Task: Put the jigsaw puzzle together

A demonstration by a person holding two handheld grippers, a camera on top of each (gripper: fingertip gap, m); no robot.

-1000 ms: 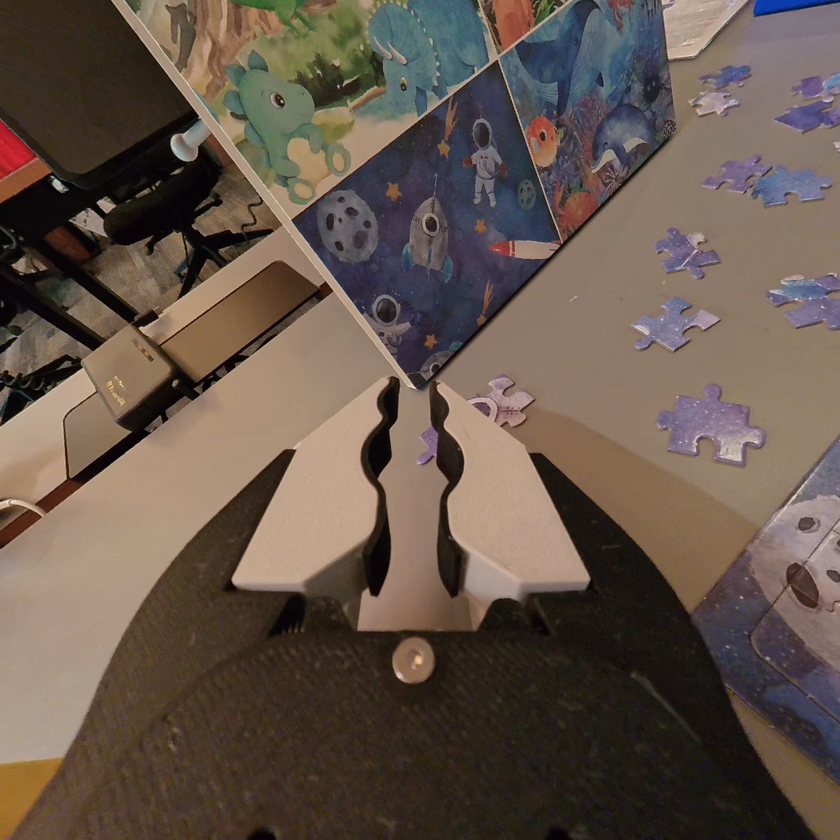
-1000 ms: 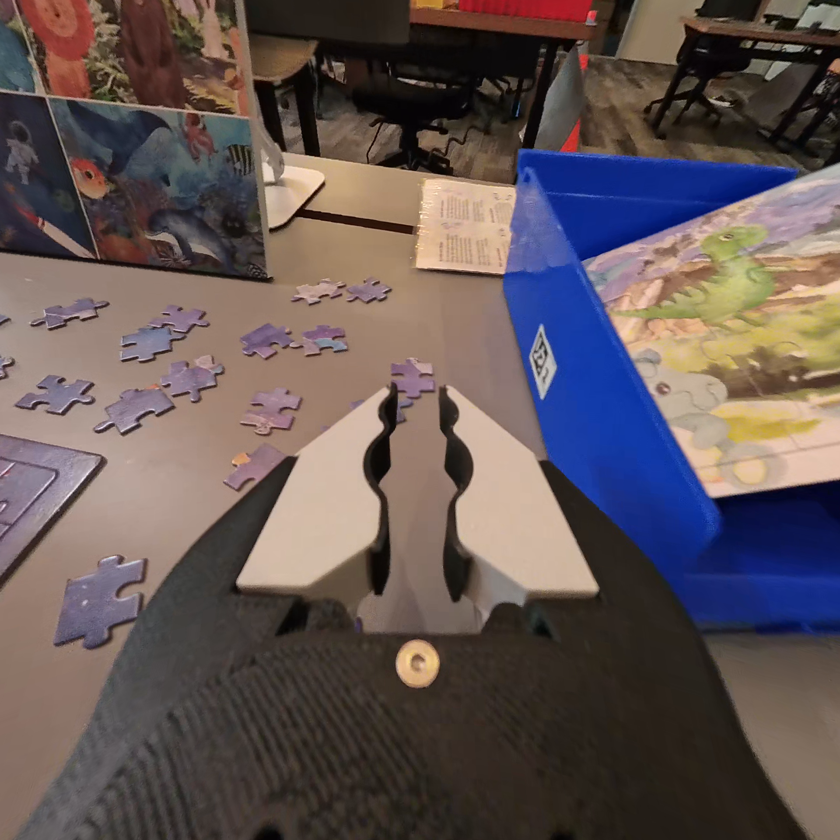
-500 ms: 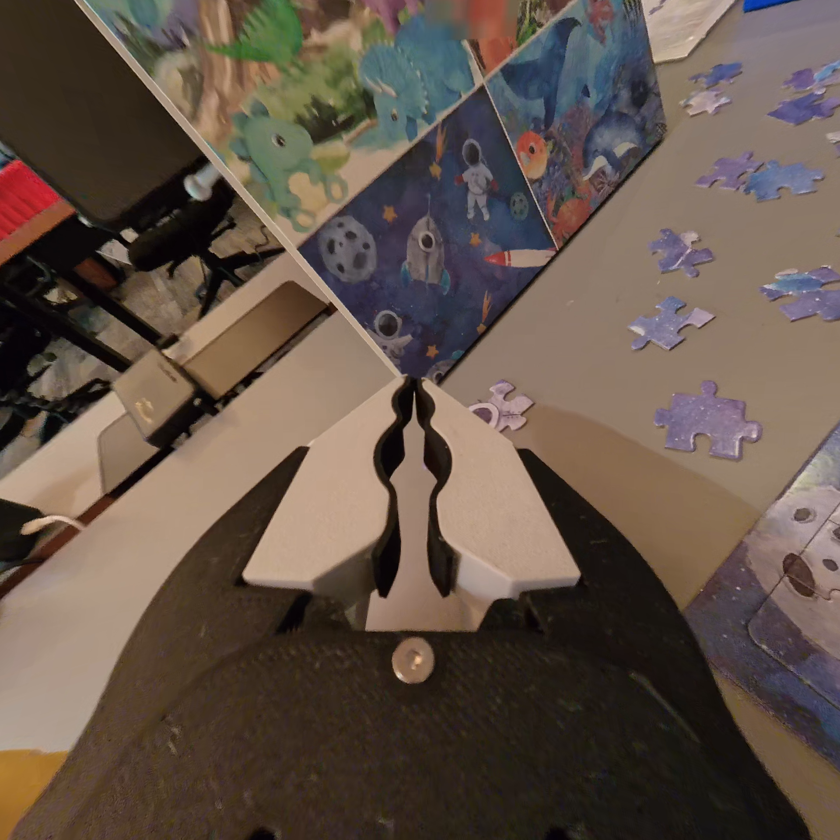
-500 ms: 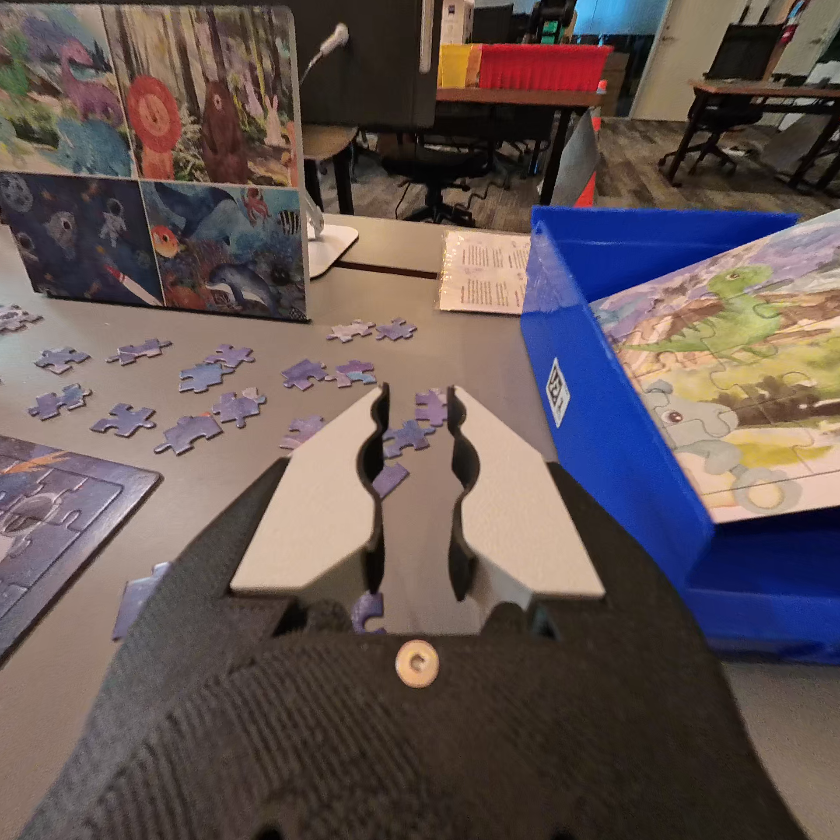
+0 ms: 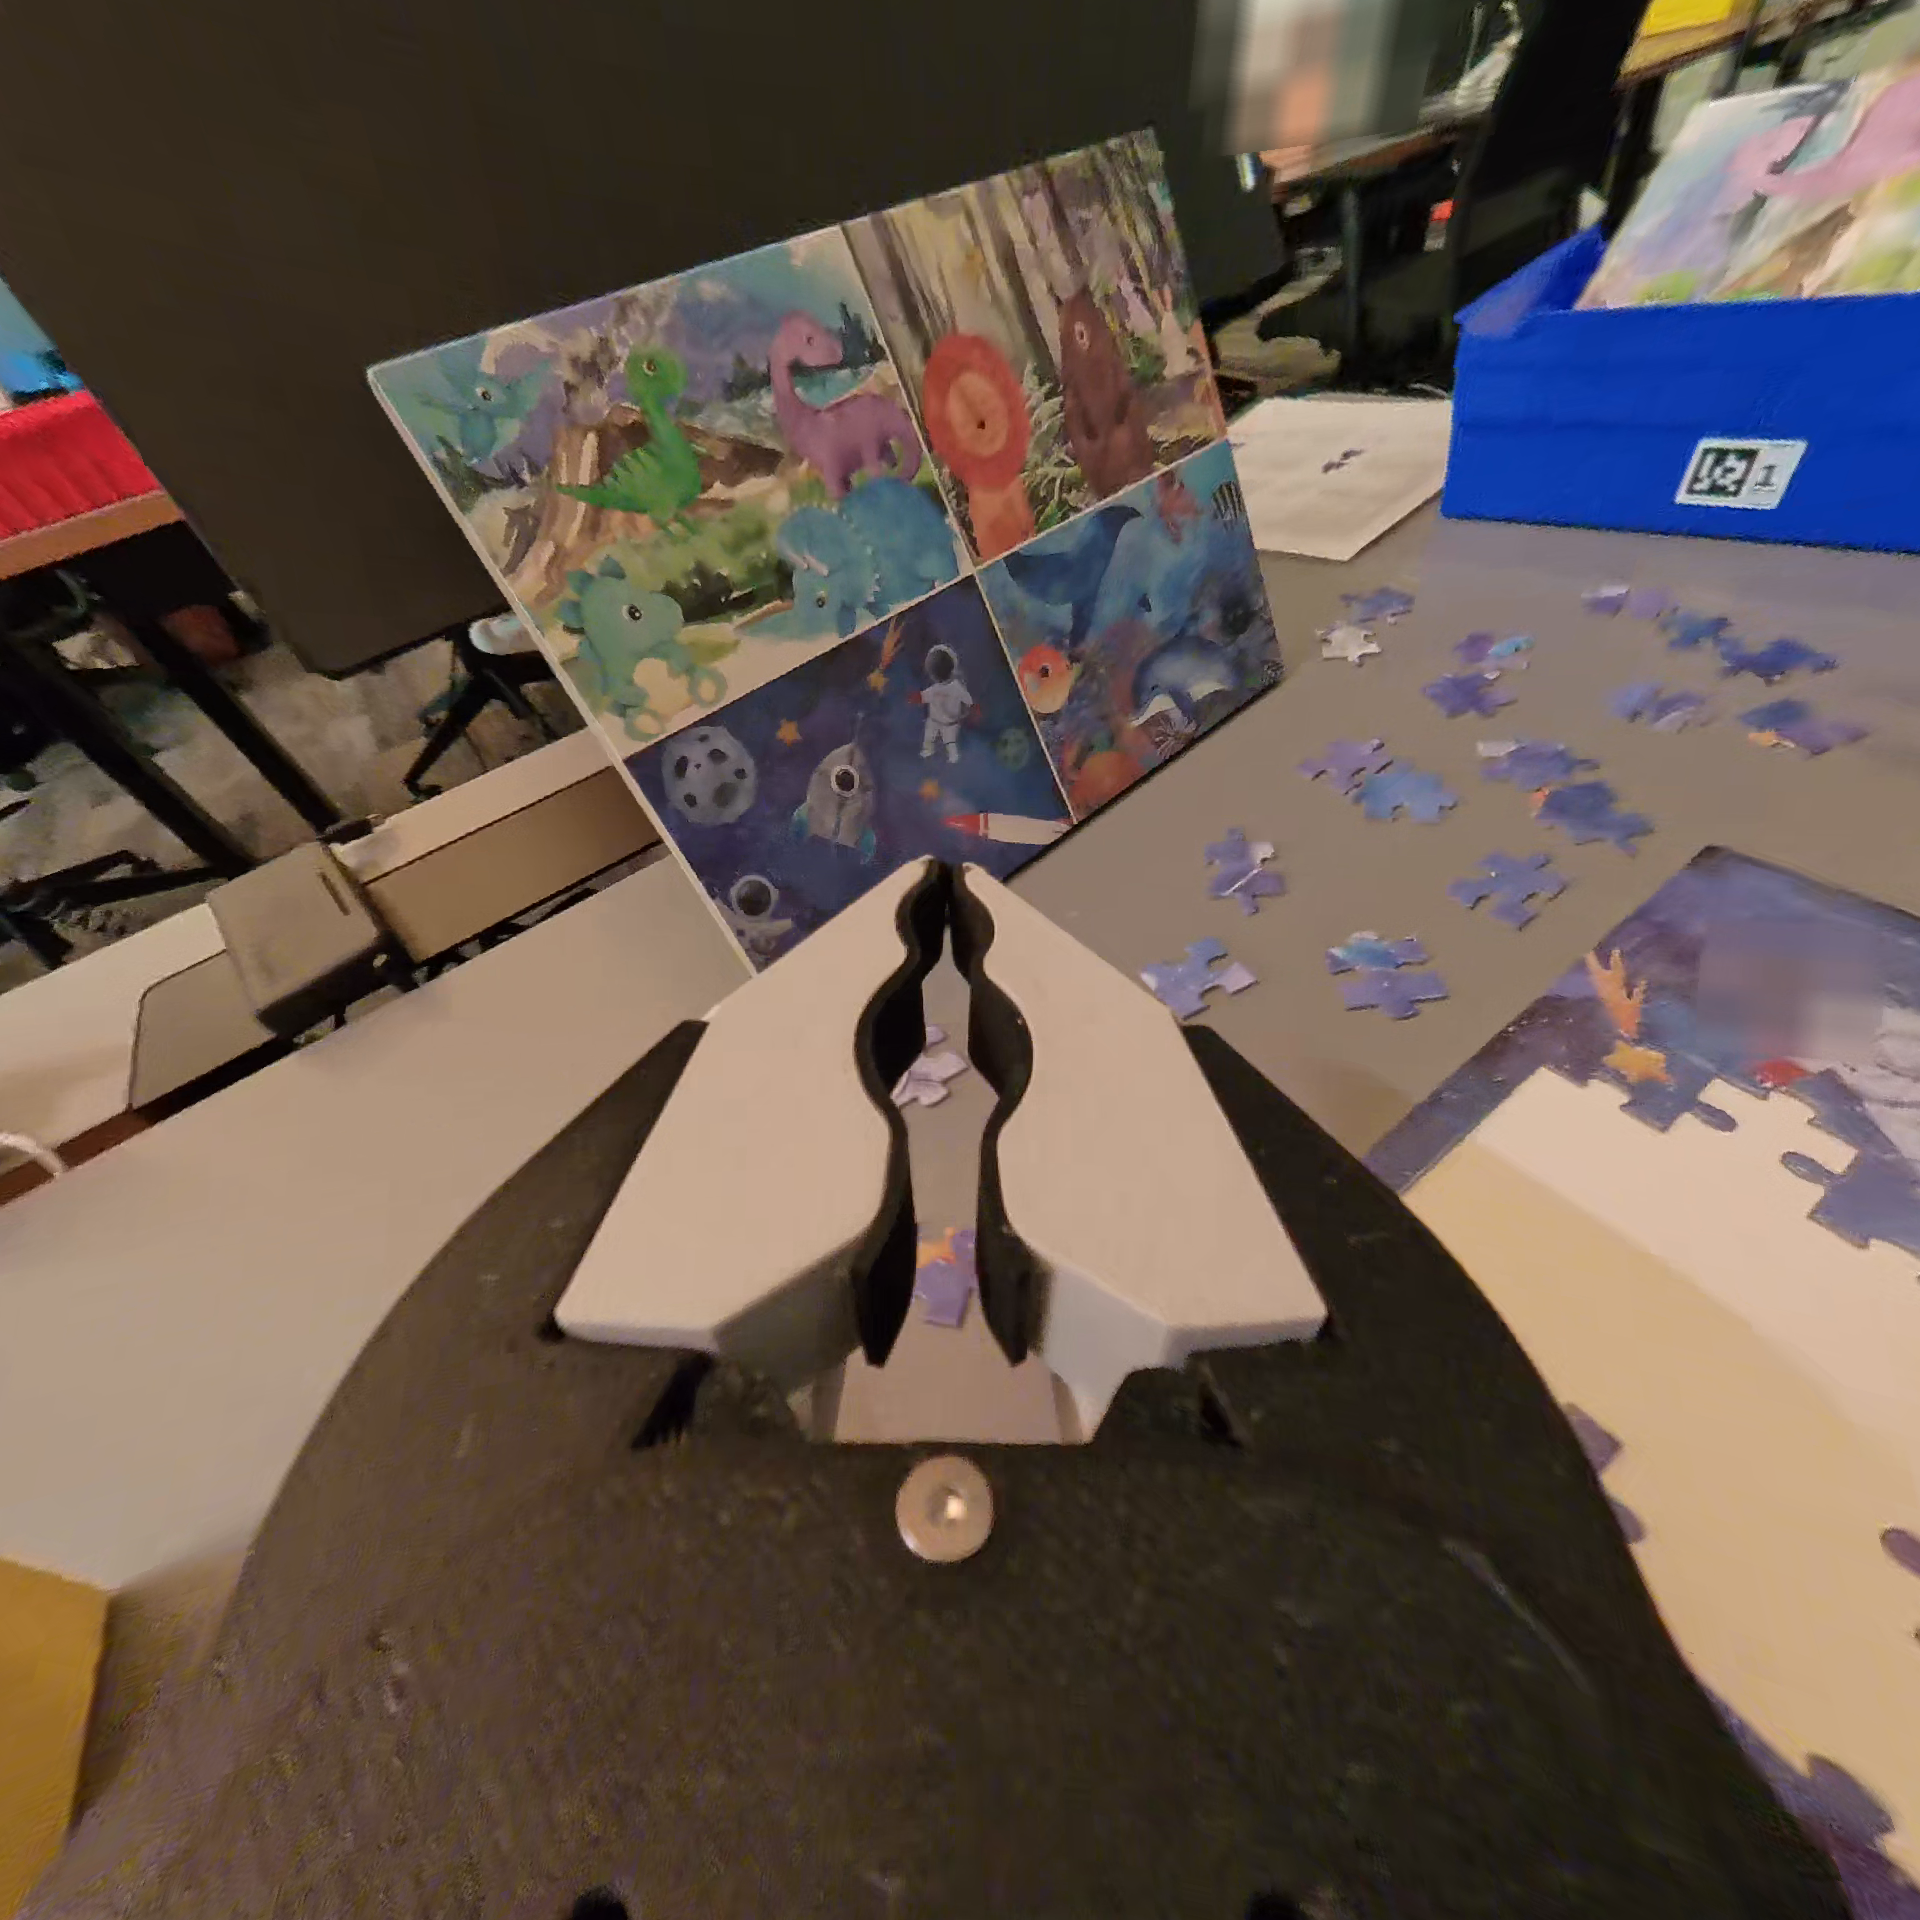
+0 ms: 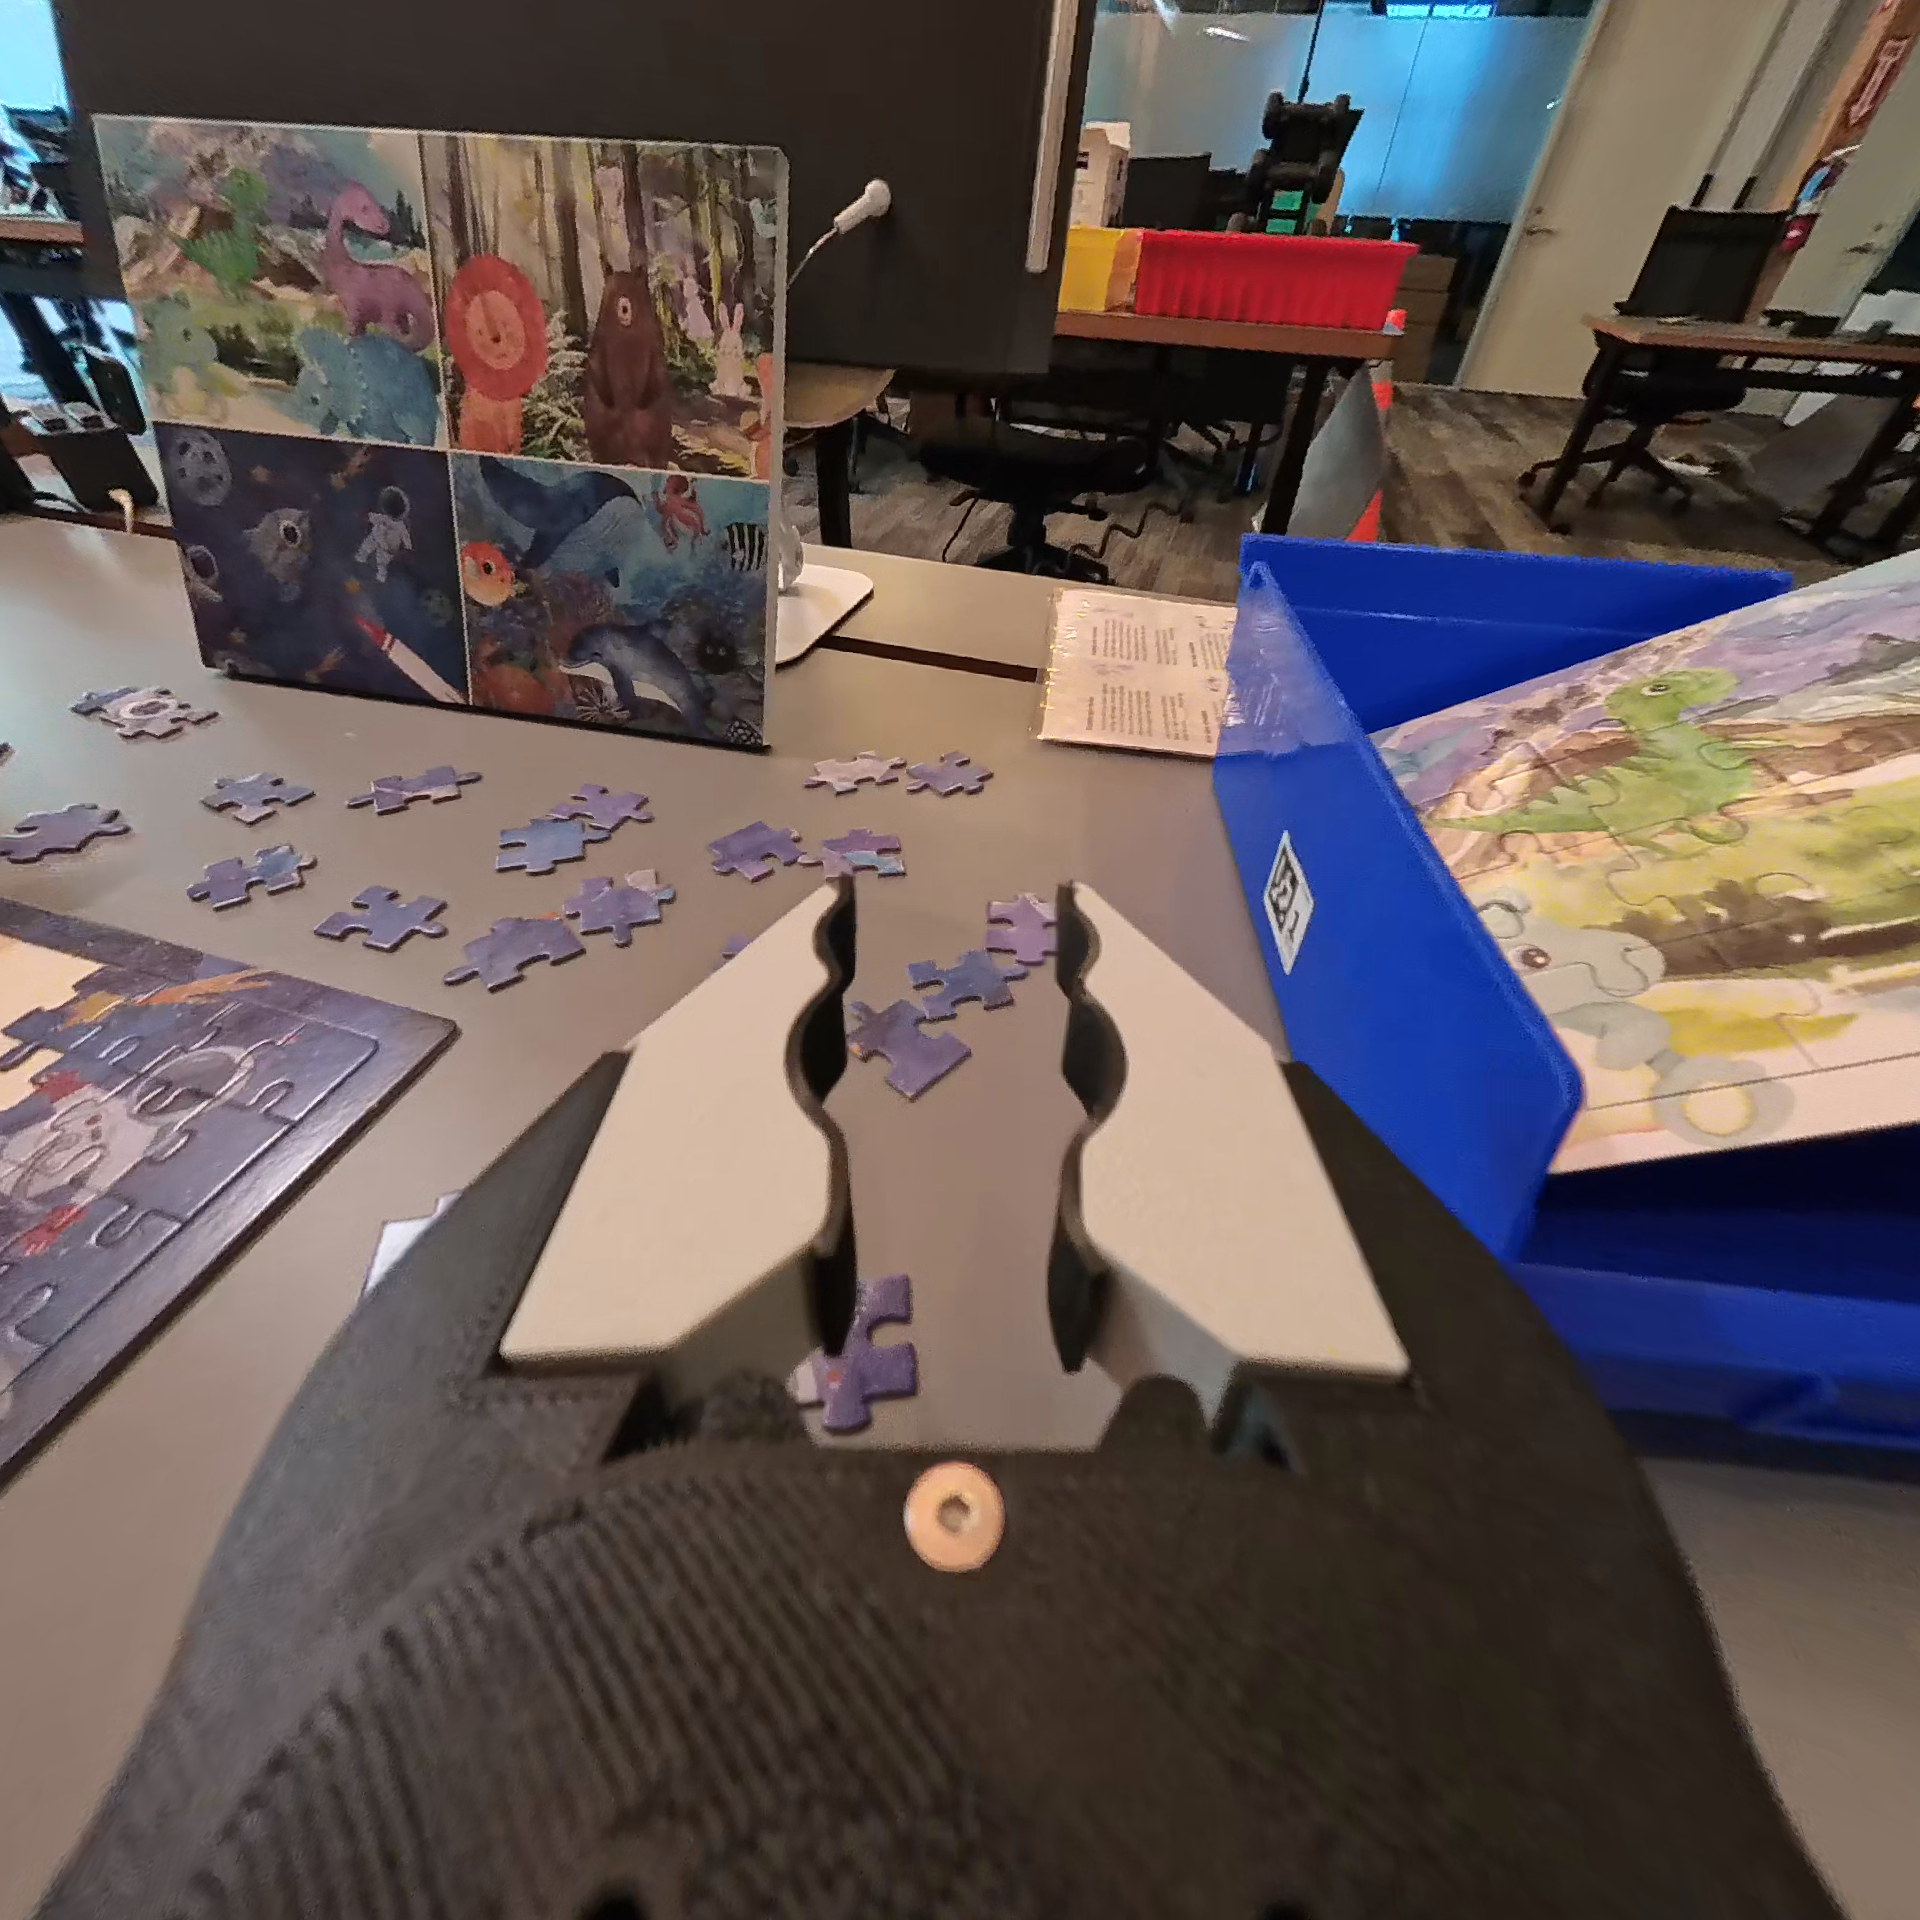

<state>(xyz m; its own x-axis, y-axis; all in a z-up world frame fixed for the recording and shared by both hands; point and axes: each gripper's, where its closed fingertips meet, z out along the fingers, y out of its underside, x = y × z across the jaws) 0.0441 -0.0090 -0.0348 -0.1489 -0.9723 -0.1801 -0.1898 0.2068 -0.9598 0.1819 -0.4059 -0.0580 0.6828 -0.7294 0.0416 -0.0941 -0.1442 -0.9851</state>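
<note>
Left wrist view: my left gripper (image 5: 948, 875) has its two tips pressed together, and I see nothing pinched between them. The tips sit in front of the bottom edge of the picture board (image 5: 831, 540), the one with dinosaurs, a lion, a rocket and a whale on it. The board stands up on the grey table (image 5: 1351, 644). Through the wavy gap between my fingers I see a pale puzzle piece (image 5: 928, 1075) lying flat on the table below, and another purple piece (image 5: 945, 1283) farther back. They lie under me, not in my grip. To my right is the puzzle tray (image 5: 1766, 1018), only partly filled in.

In the right wrist view, my right gripper (image 6: 956, 899) has its fingers spread wide apart. It holds nothing. Between the fingers, down on the table, lie some loose purple pieces (image 6: 909, 1044). One more piece (image 6: 1023, 925) peeks out beside my right fingertip. Another piece (image 6: 868, 1351) lies far back near the base of my fingers. None of them is squeezed. More loose pieces (image 6: 540, 842) are scattered to the left, toward the picture board. Close on my right side is the blue bin (image 6: 1382, 935), with a dinosaur puzzle board (image 6: 1714, 862) leaning in it. A sheet of paper (image 6: 1132, 691) lies behind the bin's corner.
</note>
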